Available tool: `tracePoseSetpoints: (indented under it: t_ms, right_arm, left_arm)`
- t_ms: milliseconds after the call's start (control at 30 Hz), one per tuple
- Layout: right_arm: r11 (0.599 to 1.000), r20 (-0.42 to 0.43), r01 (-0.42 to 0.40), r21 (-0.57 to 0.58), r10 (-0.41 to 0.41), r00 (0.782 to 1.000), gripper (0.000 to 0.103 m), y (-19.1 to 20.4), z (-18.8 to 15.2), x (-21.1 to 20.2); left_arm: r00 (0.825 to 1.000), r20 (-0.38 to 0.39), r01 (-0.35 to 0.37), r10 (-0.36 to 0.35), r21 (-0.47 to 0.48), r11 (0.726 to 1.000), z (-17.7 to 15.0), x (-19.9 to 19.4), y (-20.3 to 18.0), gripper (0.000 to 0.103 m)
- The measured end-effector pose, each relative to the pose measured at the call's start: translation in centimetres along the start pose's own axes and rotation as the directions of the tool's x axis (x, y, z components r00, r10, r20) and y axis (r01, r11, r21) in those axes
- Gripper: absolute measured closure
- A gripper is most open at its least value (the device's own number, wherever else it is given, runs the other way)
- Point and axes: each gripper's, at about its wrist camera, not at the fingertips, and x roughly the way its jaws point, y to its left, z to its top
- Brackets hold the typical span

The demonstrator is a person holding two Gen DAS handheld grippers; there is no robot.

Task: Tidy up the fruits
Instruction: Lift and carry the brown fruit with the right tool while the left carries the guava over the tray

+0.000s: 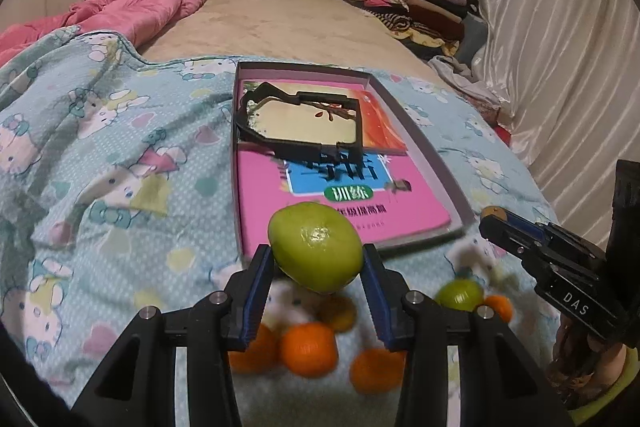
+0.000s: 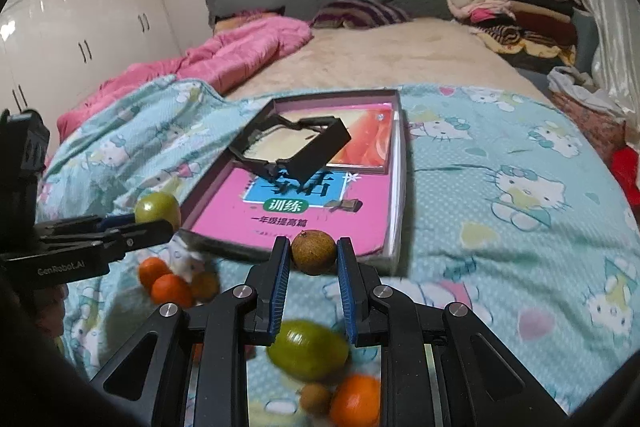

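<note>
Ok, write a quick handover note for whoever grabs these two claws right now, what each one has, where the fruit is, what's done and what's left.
Left claw: shut on the green fruit, held just short of the shallow box.
Right claw: shut on the small brown fruit, also at the box's near edge.
On the blanket: several oranges, another green fruit and a second brown one.
The box holds a pink book and a black frame; no fruit in it.
Done: two fruits picked up.
Left: probably place both, then collect the rest.
</note>
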Motion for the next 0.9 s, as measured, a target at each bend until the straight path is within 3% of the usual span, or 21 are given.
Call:
tracePoseSetpoints:
  t_ms: [467,900]
  right_arm:
    - [1.000,-0.133,0.014,-0.015,-0.016,0.991,0.079,-2.0,2.4,5.9]
    - [0.997,-0.195,0.042,-0.059,-0.053,0.979,0.079,-2.0,2.6,8.2]
  left_arm:
    - [0.996,-0.081,-0.021,0.022,0.013,1.000,1.9,5.4,-0.4,0.059]
    - [0.996,-0.081,-0.039,0.040,0.011,0.999,1.9,6.0,0.2,0.059]
